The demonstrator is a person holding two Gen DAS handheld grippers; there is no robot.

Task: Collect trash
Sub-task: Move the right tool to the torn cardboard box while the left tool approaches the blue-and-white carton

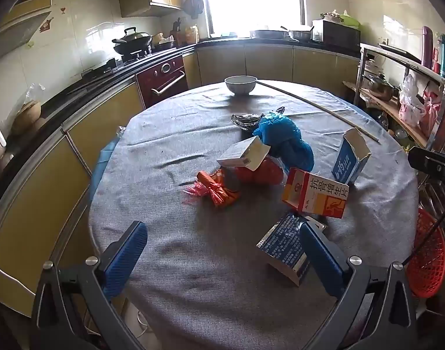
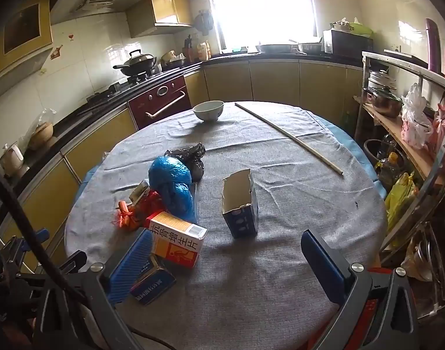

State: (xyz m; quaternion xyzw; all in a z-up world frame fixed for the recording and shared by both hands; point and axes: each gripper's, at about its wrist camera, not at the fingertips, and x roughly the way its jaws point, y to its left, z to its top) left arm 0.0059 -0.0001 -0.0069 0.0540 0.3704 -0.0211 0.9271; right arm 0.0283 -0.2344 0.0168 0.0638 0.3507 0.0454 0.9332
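Near the table (image 1: 170,262) edge, both claws gape over bare cloth.

On the table — four cardboard boxes: orange-and-white (image 1: 315,194), open-topped blue (image 1: 351,157), dark blue lying flat (image 1: 283,245), white (image 1: 243,153). Three crumpled bags — blue (image 1: 283,137), red (image 1: 219,188), silvery-black (image 1: 247,120). One bowl (image 1: 240,84). One long stick (image 1: 318,106).

Left gripper (image 1: 222,250) and right gripper (image 2: 231,262) — fingers spread, empty.

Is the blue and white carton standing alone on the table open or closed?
Open: the blue and white carton stands upright, its top torn away, showing its pale inner wall.
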